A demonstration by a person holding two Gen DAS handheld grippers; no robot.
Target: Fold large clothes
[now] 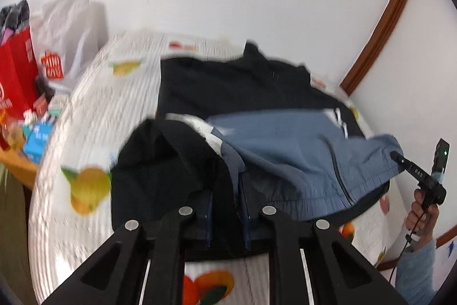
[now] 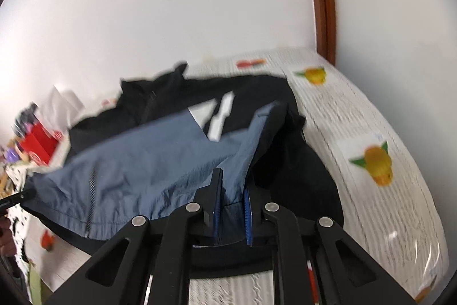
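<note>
A large jacket (image 1: 285,150), black with a blue lower part and white stripes, lies spread on a bed (image 1: 94,110) whose white cover carries fruit prints. My left gripper (image 1: 225,185) is shut on a black and blue fold at the jacket's near edge and holds it lifted. In the right wrist view, my right gripper (image 2: 232,180) is shut on a raised fold of the blue cloth of the jacket (image 2: 137,162). The right gripper (image 1: 395,155) also shows at the far right of the left wrist view, pinching the blue hem. The left gripper's tip (image 2: 25,194) shows at the hem's left end.
A red bag (image 1: 14,76), a white plastic bag (image 1: 71,27) and small blue boxes (image 1: 37,139) crowd the left beside the bed. White walls and a brown wooden frame (image 2: 322,5) stand behind it. A person's hand (image 1: 422,210) holds the right gripper.
</note>
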